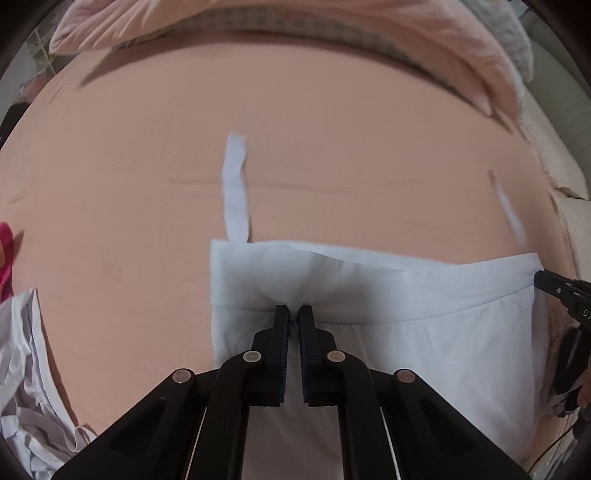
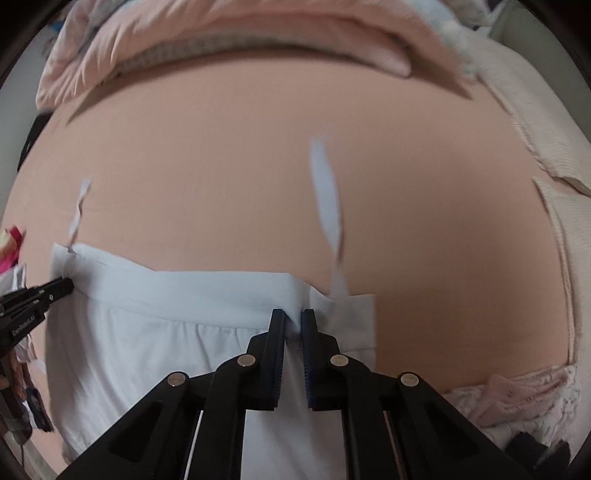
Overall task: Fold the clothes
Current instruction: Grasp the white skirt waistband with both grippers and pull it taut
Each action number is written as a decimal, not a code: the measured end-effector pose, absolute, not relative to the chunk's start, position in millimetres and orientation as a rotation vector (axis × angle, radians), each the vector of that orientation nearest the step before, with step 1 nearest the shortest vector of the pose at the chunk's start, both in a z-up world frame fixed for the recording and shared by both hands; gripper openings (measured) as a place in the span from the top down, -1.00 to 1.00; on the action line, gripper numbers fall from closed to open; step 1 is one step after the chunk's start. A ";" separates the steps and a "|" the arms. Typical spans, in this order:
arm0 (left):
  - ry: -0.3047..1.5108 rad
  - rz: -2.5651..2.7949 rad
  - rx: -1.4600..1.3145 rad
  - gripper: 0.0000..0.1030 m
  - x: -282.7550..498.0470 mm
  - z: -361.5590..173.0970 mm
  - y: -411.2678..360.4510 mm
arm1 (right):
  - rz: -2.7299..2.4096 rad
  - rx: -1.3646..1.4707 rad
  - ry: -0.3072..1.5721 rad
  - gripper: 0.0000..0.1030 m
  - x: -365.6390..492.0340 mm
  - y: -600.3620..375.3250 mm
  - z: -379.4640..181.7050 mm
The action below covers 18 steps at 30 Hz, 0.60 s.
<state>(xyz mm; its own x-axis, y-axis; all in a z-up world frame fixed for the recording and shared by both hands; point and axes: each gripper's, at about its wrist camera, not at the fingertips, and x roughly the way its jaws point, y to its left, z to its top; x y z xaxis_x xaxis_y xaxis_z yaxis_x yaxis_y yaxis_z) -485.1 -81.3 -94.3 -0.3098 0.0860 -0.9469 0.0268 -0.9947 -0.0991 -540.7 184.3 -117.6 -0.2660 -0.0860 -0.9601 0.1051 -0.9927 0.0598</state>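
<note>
Left gripper [image 1: 292, 312]: jaws nearly together, pinching the folded top band of the white garment [image 1: 369, 325] at the lower middle of the left wrist view; cloth puckers up just beyond the tips.
Right gripper [image 2: 293, 315]: likewise clamped narrow on the same band, lower middle of the right wrist view, just left of where a strap joins.
Garment: white, strapped, possibly an apron or slip; it lies flat on the peach bed sheet [image 1: 147, 166], filling the lower half of both views.
Straps: one white strap [image 1: 235, 188] trails up the sheet toward the centre of the frame; the other strap [image 2: 327, 192] does the same in the right view.
Surroundings: pink bedding [image 1: 332, 22] bunched along the top edge; other crumpled laundry [image 1: 26, 369] at the lower left.
Step in hand: both top corners look secured, ready for a fold.
Next move: probably lift both grips evenly and carry the band over, keeping the straps from tangling.
</note>
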 end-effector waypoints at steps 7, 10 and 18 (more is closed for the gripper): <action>-0.073 2.402 -1.852 0.86 -501.4 -106.5 -57.3 | -2.463 1.932 -0.062 0.88 -527.9 223.7 -127.3; -0.157 2.416 -1.880 0.86 -504.3 -109.2 -64.1 | -2.407 2.012 -0.161 0.85 -531.1 237.6 -145.5; -0.361 2.469 -1.893 0.08 -505.4 -113.7 -102.2 | -2.481 1.983 -0.263 0.25 -539.0 260.8 -118.8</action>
